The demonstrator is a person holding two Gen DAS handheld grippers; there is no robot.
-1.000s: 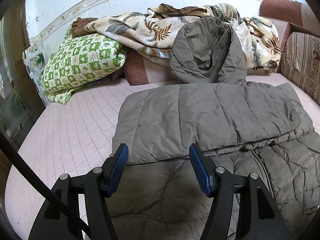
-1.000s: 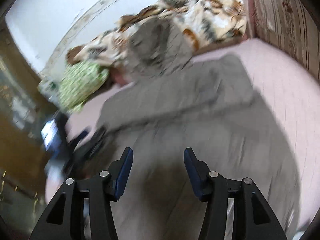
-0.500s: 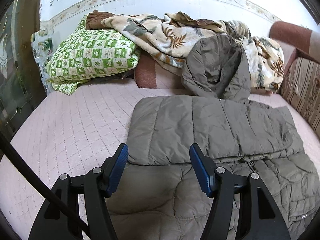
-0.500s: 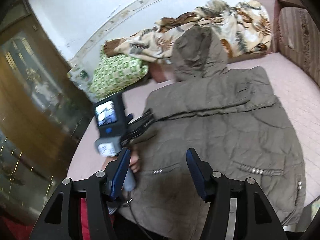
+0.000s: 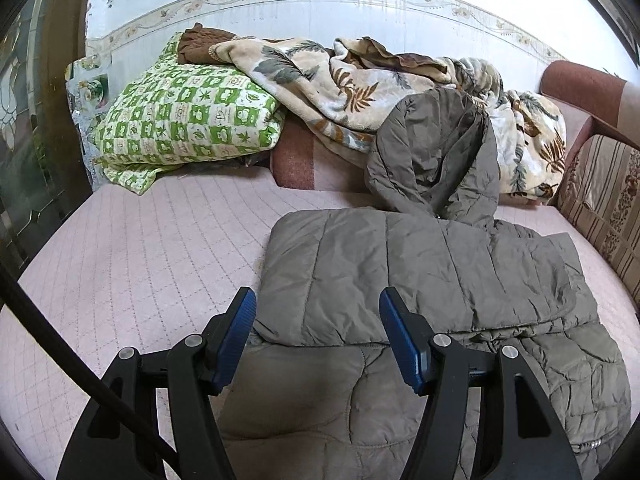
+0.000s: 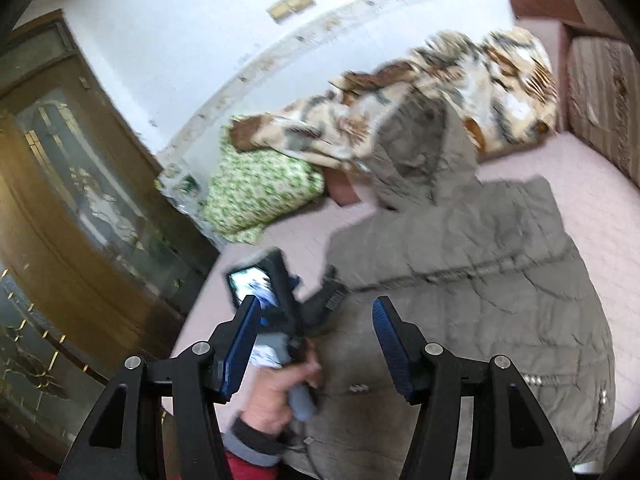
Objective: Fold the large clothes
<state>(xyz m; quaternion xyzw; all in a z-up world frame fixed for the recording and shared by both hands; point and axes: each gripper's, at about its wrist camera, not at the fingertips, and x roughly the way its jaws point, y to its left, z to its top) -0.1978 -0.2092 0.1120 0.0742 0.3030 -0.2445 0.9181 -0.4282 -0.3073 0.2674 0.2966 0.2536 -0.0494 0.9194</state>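
A grey-brown quilted hooded jacket (image 5: 420, 276) lies flat on the pink quilted bed (image 5: 140, 264). One sleeve is folded across its upper body, and the hood (image 5: 436, 152) leans up against a leaf-print blanket. My left gripper (image 5: 316, 332) hovers open above the jacket's left side, below the folded sleeve, with nothing between its blue pads. My right gripper (image 6: 312, 336) is open and empty too, high above the jacket (image 6: 472, 280) at its near edge. In the right wrist view a hand (image 6: 276, 396) holds the left gripper's handle over the jacket's left edge.
A green checked pillow (image 5: 188, 120) and the leaf-print blanket (image 5: 340, 84) are piled along the back wall. A striped sofa arm (image 5: 600, 196) bounds the bed on the right. A wooden cabinet with glass doors (image 6: 68, 216) stands at the left.
The right gripper has risen and drawn back, so the whole jacket and the left hand now show below it. The left gripper lifted slightly and rolled. The jacket lies as before.
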